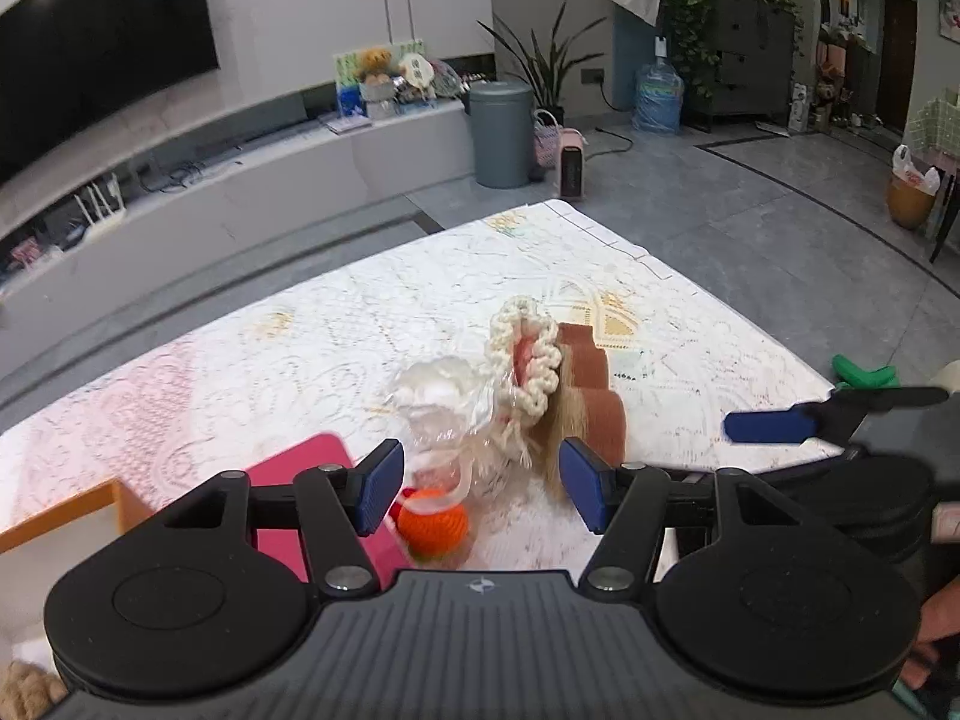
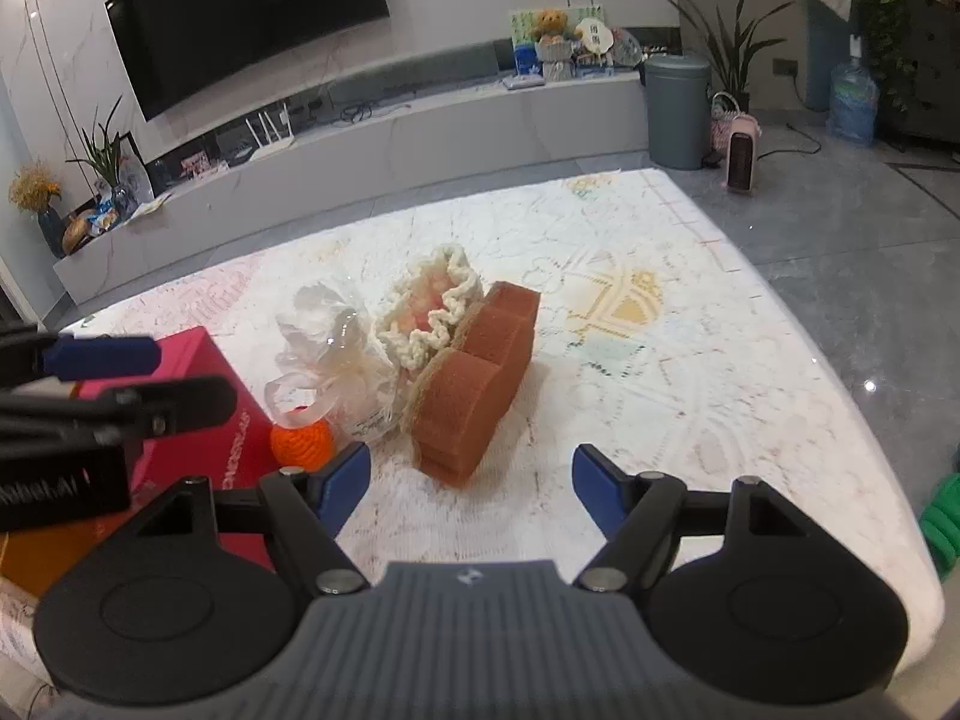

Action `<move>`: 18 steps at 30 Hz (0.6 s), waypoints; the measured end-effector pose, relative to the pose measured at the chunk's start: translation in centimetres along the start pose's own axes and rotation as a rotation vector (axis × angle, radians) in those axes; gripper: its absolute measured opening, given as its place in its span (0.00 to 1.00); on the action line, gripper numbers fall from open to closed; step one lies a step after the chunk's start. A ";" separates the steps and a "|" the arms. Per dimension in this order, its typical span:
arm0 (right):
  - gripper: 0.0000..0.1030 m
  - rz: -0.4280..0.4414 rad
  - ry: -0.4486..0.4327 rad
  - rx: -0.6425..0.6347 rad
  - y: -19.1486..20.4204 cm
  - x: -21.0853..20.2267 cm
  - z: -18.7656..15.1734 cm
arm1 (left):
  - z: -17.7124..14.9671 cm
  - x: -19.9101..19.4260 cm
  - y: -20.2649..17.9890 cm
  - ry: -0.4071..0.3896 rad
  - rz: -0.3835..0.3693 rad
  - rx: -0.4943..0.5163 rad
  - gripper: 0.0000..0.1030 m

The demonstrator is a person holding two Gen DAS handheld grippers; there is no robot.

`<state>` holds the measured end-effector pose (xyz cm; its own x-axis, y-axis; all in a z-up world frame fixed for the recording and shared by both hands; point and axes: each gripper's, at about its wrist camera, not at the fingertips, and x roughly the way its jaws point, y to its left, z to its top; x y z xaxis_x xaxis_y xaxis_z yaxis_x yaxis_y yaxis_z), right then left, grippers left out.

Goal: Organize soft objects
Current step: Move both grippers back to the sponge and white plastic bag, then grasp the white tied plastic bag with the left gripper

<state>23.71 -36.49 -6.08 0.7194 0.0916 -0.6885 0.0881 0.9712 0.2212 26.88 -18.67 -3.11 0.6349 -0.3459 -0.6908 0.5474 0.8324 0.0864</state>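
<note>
A brown sponge [image 2: 474, 372] lies mid-table, touching a cream crocheted pouch [image 2: 429, 312] and a white flower in clear wrap [image 2: 336, 354]. An orange crocheted ball [image 2: 300, 443] sits beside a pink box [image 2: 198, 402]. My right gripper [image 2: 471, 489] is open and empty just in front of the sponge. My left gripper [image 1: 480, 489] is open and empty, above the orange ball [image 1: 433, 521] and the clear wrap [image 1: 444, 414], with the sponge [image 1: 591, 396] and pouch [image 1: 528, 360] just beyond it.
The table has a white lace cloth [image 2: 690, 360]. An orange wooden box [image 1: 78, 510] stands at the left by the pink box [image 1: 300, 480]. Green items [image 2: 942, 528] lie at the right edge. A rope piece [image 1: 24, 690] sits at the lower left.
</note>
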 end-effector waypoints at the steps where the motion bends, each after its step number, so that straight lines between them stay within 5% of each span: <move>1: 0.72 0.007 0.009 -0.001 0.1 0.6 0.2 | 0.3 0.5 0.1 0.004 -0.003 0.009 0.70; 14: 0.73 0.006 0.022 0.009 0.5 6.7 2.6 | 2.9 7.3 1.6 0.135 0.027 -0.019 0.79; 18: 0.63 -0.010 0.019 0.031 -0.1 7.5 2.7 | 3.3 8.8 1.6 0.183 0.036 -0.018 0.80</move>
<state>30.91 -36.47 -9.38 0.7048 0.0861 -0.7041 0.1173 0.9648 0.2354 35.14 -21.77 -6.69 0.5431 -0.2323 -0.8069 0.5152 0.8510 0.1018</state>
